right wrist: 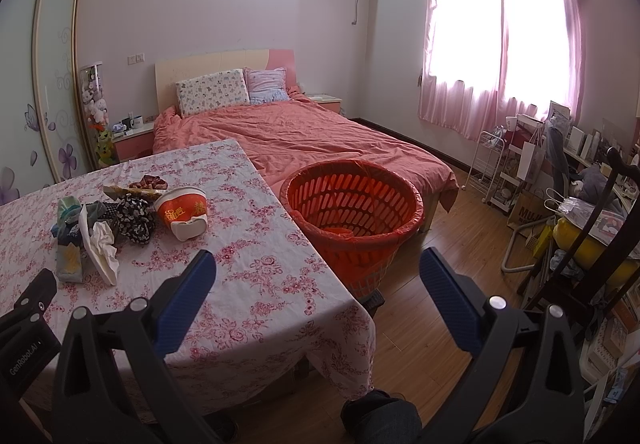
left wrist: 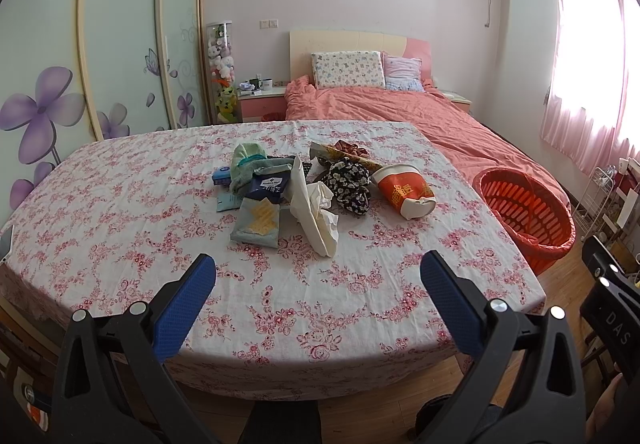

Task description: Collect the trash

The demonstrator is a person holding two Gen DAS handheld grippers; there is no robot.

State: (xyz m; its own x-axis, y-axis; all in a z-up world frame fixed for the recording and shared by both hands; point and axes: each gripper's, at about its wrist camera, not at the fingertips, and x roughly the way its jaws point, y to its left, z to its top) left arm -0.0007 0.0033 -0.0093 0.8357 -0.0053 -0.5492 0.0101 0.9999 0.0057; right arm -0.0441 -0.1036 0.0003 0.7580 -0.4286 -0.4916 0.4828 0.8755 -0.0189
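1. With both grippers empty, left gripper [left wrist: 318,272] and right gripper [right wrist: 318,272] fingers spread, I'd start at the trash pile [left wrist: 304,187], frame centre.
2. I'd pinch the crumpled tissue [left wrist: 316,211] low, then carry it to the orange basket [right wrist: 400,199], centre-right.

Bare tablecloth [left wrist: 304,300] lies open before the trash pile [left wrist: 312,187]; basket [right wrist: 354,203] mouth unobstructed.

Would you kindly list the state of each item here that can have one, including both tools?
Left tool: open, empty, hovering over the table.
Right tool: open, empty, past the table's edge.
Red paper cup: lying on its side, crushed.
Tissue: crumpled, on the tablecloth.
Cracker packet: lying flat, whether opened unclear.
Orange basket: upright on the floor, lined with a bag, nearly empty.
Curtains: drawn.
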